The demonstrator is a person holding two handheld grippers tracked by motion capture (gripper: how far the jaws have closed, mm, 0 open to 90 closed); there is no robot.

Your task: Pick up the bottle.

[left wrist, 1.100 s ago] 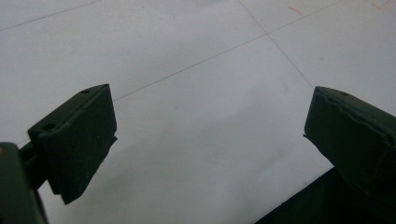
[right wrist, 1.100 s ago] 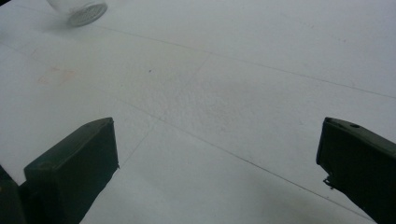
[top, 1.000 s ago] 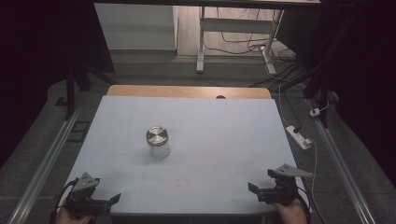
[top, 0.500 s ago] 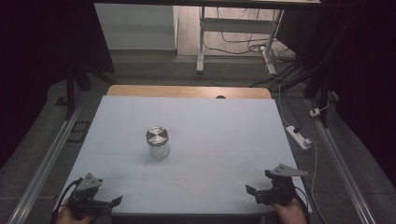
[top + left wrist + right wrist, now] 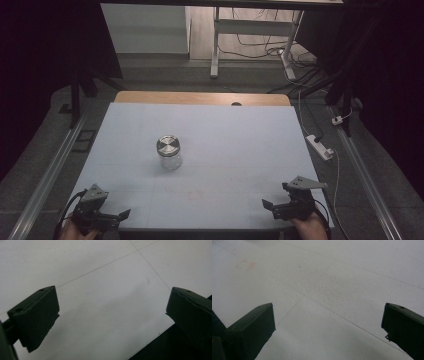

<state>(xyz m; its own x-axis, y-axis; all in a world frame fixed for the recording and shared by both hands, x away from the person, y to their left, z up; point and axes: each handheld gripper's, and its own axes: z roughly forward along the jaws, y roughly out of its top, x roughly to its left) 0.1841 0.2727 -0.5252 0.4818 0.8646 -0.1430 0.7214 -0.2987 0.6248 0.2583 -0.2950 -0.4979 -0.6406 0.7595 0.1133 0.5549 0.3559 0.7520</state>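
— Where is the jar point(image 5: 169, 152) sitting?
— Upright, left of centre on the bench point(image 5: 240, 145).
— And the tools?
— Left tool point(image 5: 112, 218), lower left, has just been spreading, nothing between; right tool point(image 5: 274, 209), lower right, is gaping empty.

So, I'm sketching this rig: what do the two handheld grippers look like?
Both the left gripper and the right gripper are black, each topped by a grey three-cornered plate. A black cable trails from each. Up close, the jaws are blocky matte-black pads with small screw holes. A hand holds each; no sleeves show.
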